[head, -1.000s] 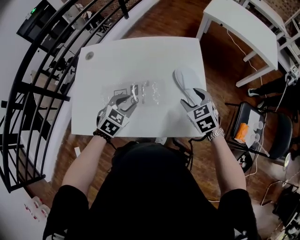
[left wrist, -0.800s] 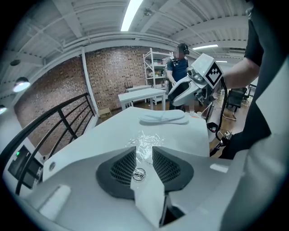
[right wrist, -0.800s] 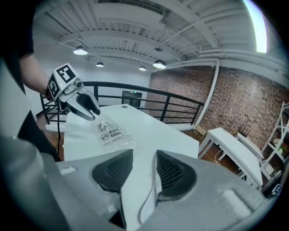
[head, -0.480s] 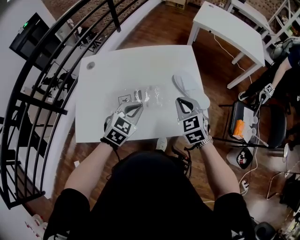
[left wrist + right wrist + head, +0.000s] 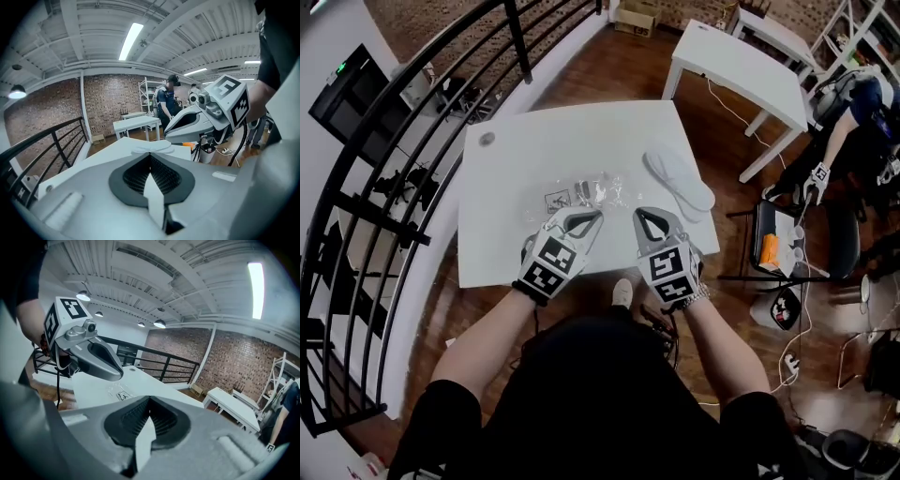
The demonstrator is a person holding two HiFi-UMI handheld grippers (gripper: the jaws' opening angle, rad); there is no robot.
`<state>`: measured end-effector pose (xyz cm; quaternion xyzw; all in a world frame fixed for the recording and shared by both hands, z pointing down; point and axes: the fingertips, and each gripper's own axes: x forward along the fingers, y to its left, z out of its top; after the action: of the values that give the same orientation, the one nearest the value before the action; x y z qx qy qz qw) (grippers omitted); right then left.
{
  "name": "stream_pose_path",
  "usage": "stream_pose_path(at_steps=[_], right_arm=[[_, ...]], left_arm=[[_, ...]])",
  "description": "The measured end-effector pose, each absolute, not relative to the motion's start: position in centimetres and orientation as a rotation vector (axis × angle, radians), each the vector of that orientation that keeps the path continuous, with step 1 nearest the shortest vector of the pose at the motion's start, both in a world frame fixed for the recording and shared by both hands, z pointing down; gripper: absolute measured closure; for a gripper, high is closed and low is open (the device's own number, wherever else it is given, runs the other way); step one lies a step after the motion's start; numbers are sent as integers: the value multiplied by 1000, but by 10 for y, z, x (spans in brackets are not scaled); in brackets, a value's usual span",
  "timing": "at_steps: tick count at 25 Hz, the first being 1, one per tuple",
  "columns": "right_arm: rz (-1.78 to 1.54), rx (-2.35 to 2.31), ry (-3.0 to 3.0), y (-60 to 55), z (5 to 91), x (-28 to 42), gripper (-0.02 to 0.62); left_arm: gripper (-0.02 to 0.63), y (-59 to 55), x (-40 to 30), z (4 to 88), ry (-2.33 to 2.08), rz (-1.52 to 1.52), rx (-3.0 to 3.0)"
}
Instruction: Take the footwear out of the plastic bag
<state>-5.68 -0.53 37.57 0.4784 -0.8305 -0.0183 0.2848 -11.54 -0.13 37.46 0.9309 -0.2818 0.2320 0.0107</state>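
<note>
A flat clear plastic bag (image 5: 586, 192) lies on the white table (image 5: 506, 244), with nothing seen inside it. The white footwear (image 5: 680, 180) rests outside the bag at the table's right side. My left gripper (image 5: 598, 215) hovers over the front edge, its jaws closing until they meet, with nothing between them. My right gripper (image 5: 637, 214) is close beside it, shut and empty. In the left gripper view the shut left gripper (image 5: 150, 152) points at the footwear (image 5: 152, 147) and the right gripper's body (image 5: 197, 122). From the right gripper (image 5: 149, 399), the bag (image 5: 119, 392) shows.
A black railing (image 5: 384, 187) runs along the table's left. A second white table (image 5: 741, 66) stands at the back right. A black chair (image 5: 787, 244) with an orange item is at the right. A person (image 5: 853, 103) is at the far right.
Both grippers have shut and drawn back from the bag and the footwear toward the front edge, coming close together. The bag and footwear stay on the table.
</note>
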Motion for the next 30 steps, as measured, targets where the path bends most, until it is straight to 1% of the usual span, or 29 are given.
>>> stream_pose_path(at_steps=[8, 15, 30], right_arm=[[-34, 1317, -2224, 27, 365, -75, 601], [-33, 1333, -2227, 47, 357, -82, 603], [-71, 1350, -2216, 57, 347, -84, 603]], left_arm=[[591, 25, -117, 356, -859, 654, 2934], [591, 43, -120, 350, -843, 654, 2950], [591, 55, -122, 346, -838, 644, 2967]])
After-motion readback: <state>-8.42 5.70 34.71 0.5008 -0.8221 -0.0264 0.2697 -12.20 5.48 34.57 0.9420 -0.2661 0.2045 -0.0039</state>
